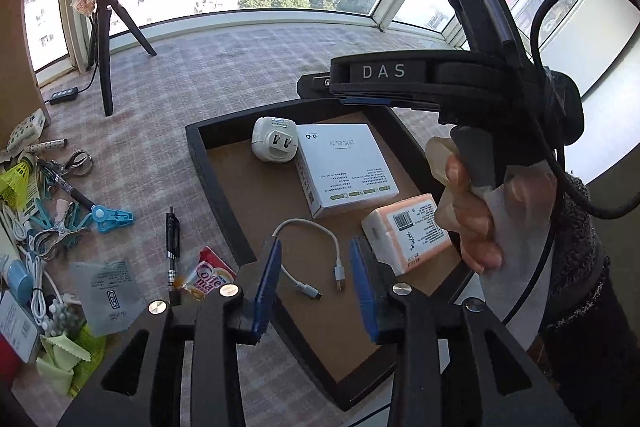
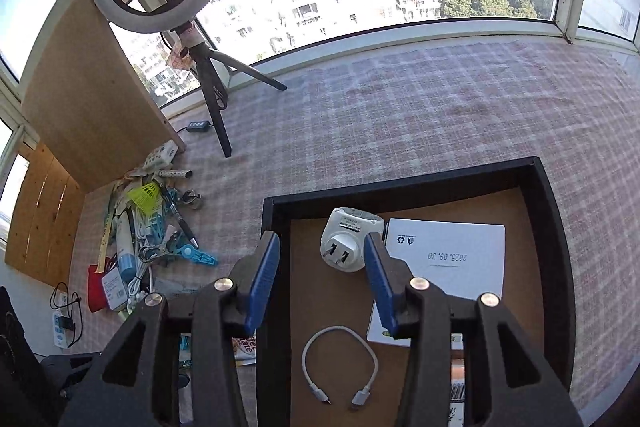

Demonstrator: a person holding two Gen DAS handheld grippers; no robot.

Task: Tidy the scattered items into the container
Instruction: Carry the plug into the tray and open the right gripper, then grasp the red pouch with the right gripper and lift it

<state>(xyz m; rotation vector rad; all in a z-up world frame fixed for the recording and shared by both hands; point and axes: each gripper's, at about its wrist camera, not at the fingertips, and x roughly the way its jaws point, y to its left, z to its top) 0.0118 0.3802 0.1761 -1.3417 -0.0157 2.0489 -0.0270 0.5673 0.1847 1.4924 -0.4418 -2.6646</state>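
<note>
A black-rimmed tray [image 1: 200,155] [image 2: 400,179] with a brown floor holds a white plug adapter [image 1: 275,143] [image 2: 348,247], a white box [image 1: 344,167] [image 2: 444,259], an orange tissue pack [image 1: 408,231] and a short white cable [image 1: 316,259] [image 2: 340,367]. My left gripper [image 1: 318,285] hangs open over the cable, its blue pads clear of it. My right gripper [image 2: 322,271] [image 1: 320,85], held by a hand [image 1: 472,219], is open above the adapter without touching it. A black pen [image 1: 172,239], a coffee sachet [image 1: 208,271] and a blue clip [image 1: 112,217] lie scattered left of the tray.
A pile of clips, cables, a yellow shuttlecock [image 1: 16,179] and packets [image 2: 148,227] lies at the left on the checked cloth. A ring light on a tripod [image 2: 216,107] stands behind it beside a wooden board [image 2: 92,99]. Windows line the far edge.
</note>
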